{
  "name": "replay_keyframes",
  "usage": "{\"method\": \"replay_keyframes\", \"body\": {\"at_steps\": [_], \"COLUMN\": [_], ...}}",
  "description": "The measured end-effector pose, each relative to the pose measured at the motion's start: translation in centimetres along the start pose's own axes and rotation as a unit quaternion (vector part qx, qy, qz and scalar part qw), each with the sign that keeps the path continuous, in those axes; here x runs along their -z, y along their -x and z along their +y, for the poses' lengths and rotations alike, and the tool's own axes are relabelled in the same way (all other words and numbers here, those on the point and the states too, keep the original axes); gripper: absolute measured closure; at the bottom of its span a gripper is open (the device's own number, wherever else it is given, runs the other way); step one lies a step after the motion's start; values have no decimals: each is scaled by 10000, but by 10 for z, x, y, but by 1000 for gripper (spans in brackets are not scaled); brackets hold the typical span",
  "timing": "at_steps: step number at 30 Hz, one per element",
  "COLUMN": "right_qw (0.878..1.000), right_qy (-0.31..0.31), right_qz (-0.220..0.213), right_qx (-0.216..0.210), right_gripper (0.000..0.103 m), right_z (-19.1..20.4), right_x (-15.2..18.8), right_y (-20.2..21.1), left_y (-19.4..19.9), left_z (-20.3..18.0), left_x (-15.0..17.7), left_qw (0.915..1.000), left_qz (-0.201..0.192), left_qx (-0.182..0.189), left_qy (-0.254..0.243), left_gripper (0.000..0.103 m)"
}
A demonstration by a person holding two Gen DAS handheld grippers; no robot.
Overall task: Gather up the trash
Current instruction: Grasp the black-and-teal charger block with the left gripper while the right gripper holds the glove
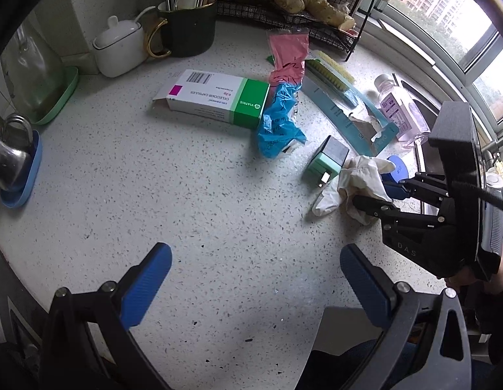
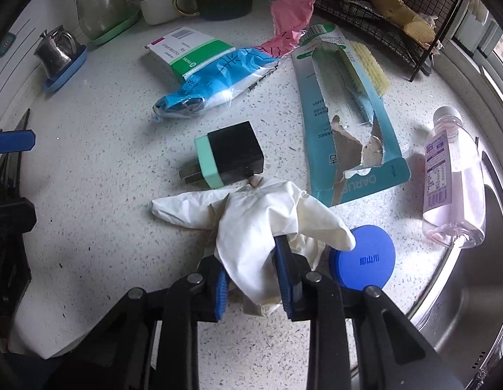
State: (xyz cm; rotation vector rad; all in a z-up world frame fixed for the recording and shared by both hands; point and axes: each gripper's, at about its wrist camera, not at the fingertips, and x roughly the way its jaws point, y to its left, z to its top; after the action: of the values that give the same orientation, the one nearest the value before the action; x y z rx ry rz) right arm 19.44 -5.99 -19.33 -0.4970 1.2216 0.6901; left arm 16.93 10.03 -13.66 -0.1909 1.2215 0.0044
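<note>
1. Speckled white bench, carrying all items listed; steel sink set into its right edge.
2. Black wire rack at the back, holding lumpy brown roots.
3. Torn teal card pack with a brush in it, lying flat in the middle of the right wrist view.
4. White and green medicine box, flat on the bench, one end flap open, touching the blue and pink plastic wrapper.
5. Clear bottle with pinkish liquid, on its side at the sink rim.
6. Dark mug with utensils, white lidded pot just beside it.
7. Left hand-held gripper: released, fingers wide apart above bare bench, nothing between them.
8. Right hand-held gripper: clenched on the white glove, blue pads pressing the crumpled cuff end from both sides.
9. White glove: trash item, on the bench near the sink, fingers splayed away from the gripper, one fingertip lying over the blue round lid.
10. Black and mint charger plug, on its side just behind the glove.
</note>
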Motion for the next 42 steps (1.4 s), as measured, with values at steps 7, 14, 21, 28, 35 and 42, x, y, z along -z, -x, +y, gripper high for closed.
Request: {"method": "replay_keyframes", "body": {"at_steps": [7, 14, 21, 28, 35, 42], "right_qw": [9980, 9945, 9864, 9769, 9682, 9616], "right_qy": [-555, -948, -1516, -2044, -2424, -2694], "right_qz": [-1, -400, -550, -596, -615, -532], "right_qx": [-315, -181, -323, -164, -42, -8], "right_gripper": [98, 99, 99, 99, 98, 98], "right_z": [-18, -33, -47, -70, -87, -99], "right_x": [8, 25, 41, 52, 58, 58], "right_y": [15, 61, 93, 99, 101, 93], "left_y": [5, 6, 2, -12, -44, -84], "left_z": [-19, -39, -66, -95, -110, -111], "left_x": [-2, -11, -30, -57, -75, -84], "left_qw": [9996, 9986, 9951, 9867, 9757, 9675], "left_qz": [-2, -44, -59, -43, 302, 658], "left_qx": [144, 374, 462, 515, 527, 388], "left_qy": [-257, -384, -873, -1540, -2104, -2411], "left_gripper": [0, 0, 0, 4, 23, 39]}}
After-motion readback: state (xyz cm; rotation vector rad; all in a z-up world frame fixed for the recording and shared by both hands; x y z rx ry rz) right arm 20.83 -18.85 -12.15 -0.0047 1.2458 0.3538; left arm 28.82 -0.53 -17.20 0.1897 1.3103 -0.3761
